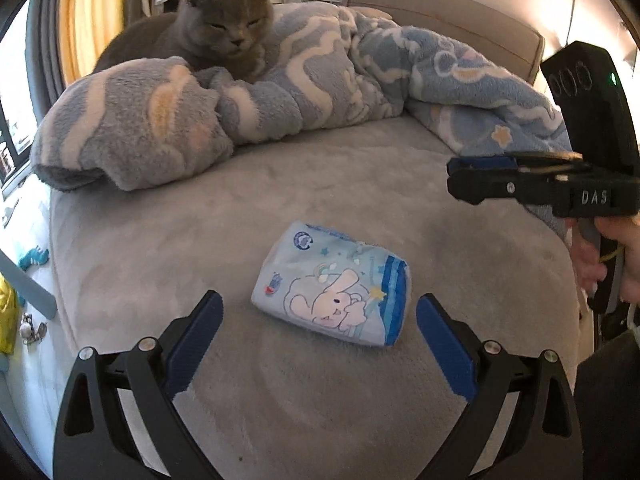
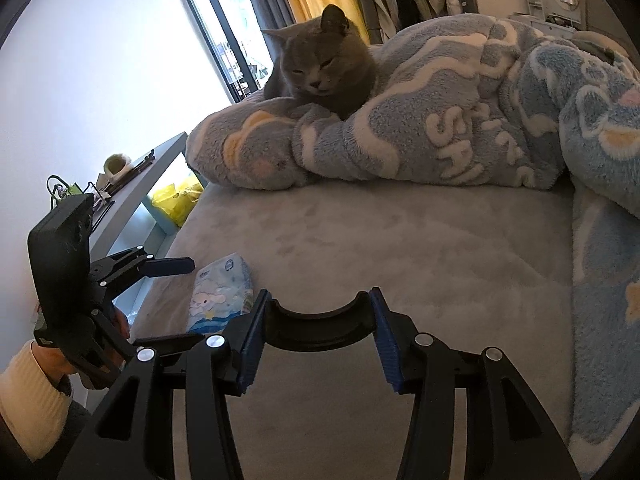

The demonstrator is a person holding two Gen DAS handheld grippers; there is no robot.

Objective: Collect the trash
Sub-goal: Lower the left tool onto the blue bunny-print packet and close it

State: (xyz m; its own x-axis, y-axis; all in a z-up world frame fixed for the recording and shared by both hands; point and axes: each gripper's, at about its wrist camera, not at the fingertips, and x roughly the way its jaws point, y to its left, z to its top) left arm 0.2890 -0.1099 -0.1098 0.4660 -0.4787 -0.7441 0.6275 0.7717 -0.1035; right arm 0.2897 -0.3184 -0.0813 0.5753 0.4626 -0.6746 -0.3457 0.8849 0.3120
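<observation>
Left wrist view looks down on a grey plush bed (image 1: 320, 184) with a small packet of tissues (image 1: 332, 284) lying flat near its front edge, just ahead of the left gripper (image 1: 319, 320). Its blue-padded fingers (image 1: 196, 344) stand wide apart, one on each side of the packet and short of touching it. The packet is pale blue, printed with a white long-eared cartoon animal, stars and a round blue logo; its small print is too fine to read.

At the right edge a hand (image 1: 616, 264) holds the right gripper (image 1: 460, 180), whose black body bears the raised letters "DAS". In the right wrist view the right gripper (image 2: 316, 320) has its fingers partly apart with nothing between them, above bare bed (image 2: 400, 240); the packet (image 2: 222, 292) lies to its left, near the left edge.

A grey cat (image 1: 216, 32) rests at the far side on a rumpled blue-and-white fleece blanket (image 1: 360, 80), which carries partly folded white lettering starting "SA".
</observation>
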